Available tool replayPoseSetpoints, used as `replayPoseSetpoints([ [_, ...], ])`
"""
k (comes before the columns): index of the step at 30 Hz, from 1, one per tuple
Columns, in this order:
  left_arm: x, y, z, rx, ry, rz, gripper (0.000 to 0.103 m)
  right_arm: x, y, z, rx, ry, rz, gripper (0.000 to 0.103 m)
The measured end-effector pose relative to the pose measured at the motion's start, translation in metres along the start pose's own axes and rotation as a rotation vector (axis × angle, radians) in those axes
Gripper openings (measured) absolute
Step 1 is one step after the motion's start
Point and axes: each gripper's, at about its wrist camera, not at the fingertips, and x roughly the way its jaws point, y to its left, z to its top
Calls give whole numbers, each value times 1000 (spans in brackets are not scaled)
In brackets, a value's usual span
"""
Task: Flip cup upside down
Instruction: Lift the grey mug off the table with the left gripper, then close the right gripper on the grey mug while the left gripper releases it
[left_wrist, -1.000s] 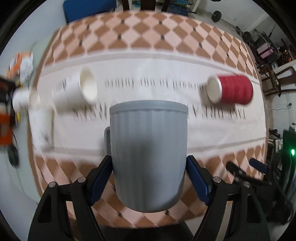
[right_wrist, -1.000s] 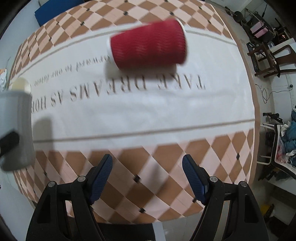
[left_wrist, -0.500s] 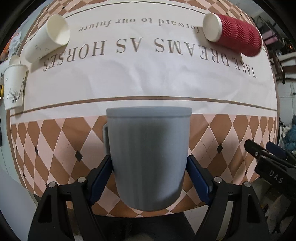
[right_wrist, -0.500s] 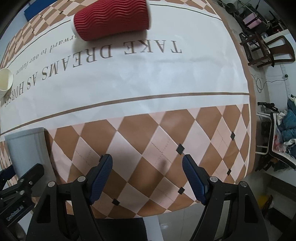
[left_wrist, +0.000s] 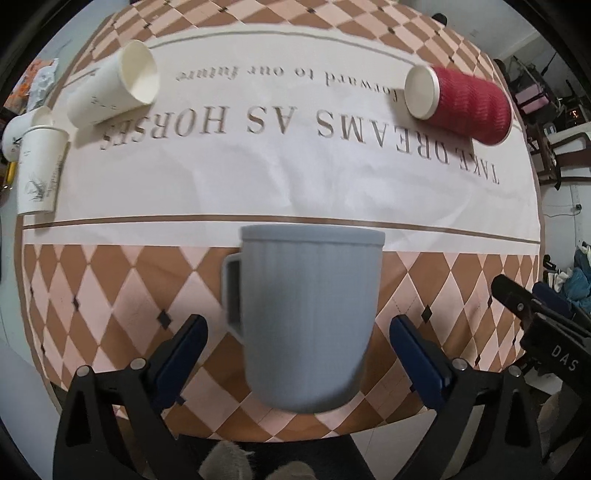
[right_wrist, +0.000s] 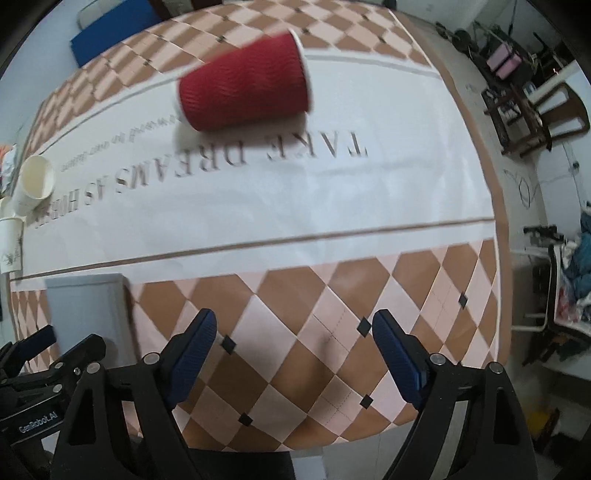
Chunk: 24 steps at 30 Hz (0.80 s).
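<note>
A grey ribbed mug stands on the checkered cloth near the table's front edge, its handle to the left; I cannot tell which end is up. My left gripper is open around it, with a gap between each blue finger and the mug. The mug also shows at the left of the right wrist view. My right gripper is open and empty over the checkered cloth, to the mug's right. A red ribbed paper cup lies on its side at the far right.
A white paper cup lies on its side at the far left. Another white paper cup stands beside it at the table's left edge. The tablecloth bears printed lettering. Chairs and clutter stand beyond the table's right edge.
My left gripper was shut on the mug, lowered it to the checkered cloth, and has now opened and let go. The right gripper's view has shifted slightly; it stays open.
</note>
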Motion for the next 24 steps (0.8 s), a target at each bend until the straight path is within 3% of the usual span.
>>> replayPoseSetpoints([
  [3,-24,14,0,-20,-45,17,101,-21,15,3,-67,-31,9,88],
  [7,-53,40,-18,-1,-117,122,101,-49,35,1,-249,-89,-25,88],
  [9,-62,53,-25,34,-165,251,101,-61,58,-2,-420,-116,-73,88],
  [12,-60,78,-39,59,-186,342,101,-64,102,-19,-709,-130,-174,87],
  [17,-15,112,-55,-29,-83,308,101,-37,166,-71,-1286,-163,-412,87],
  [21,9,124,-70,-62,-52,295,101,-8,187,-116,-1777,-254,-624,87],
  [24,23,126,-75,-85,-37,261,101,11,194,-134,-2029,-293,-711,87],
])
